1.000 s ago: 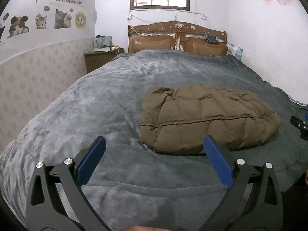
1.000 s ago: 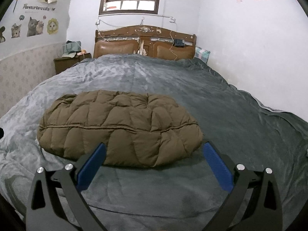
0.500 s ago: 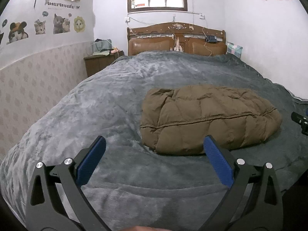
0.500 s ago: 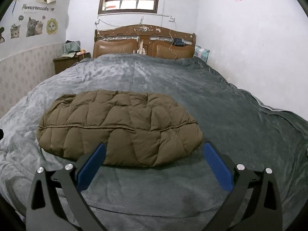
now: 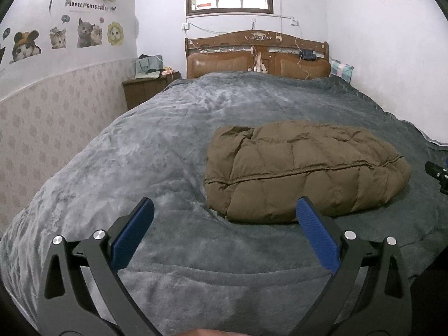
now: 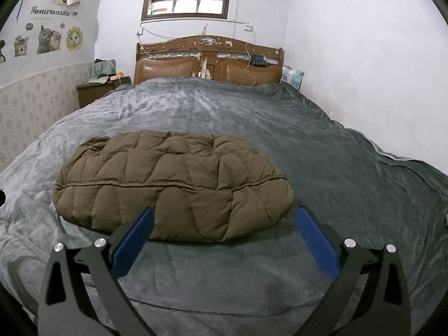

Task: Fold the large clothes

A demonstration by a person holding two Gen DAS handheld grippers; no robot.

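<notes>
A brown quilted down jacket lies folded into a long bundle on the grey blanket. In the right wrist view the jacket fills the middle of the bed. My left gripper hangs open over the blanket, short of the jacket's near left corner, with nothing between its blue pads. My right gripper is open too, just in front of the jacket's near edge, holding nothing. The tip of the right gripper shows at the right edge of the left wrist view.
The grey blanket covers a wide bed with a wooden headboard at the far wall. A nightstand with bags stands at the far left. White walls run close along both sides of the bed.
The left wrist view has tilted up and drawn back slightly, so the jacket sits a little lower right. The right gripper has barely moved. Both stay open.
</notes>
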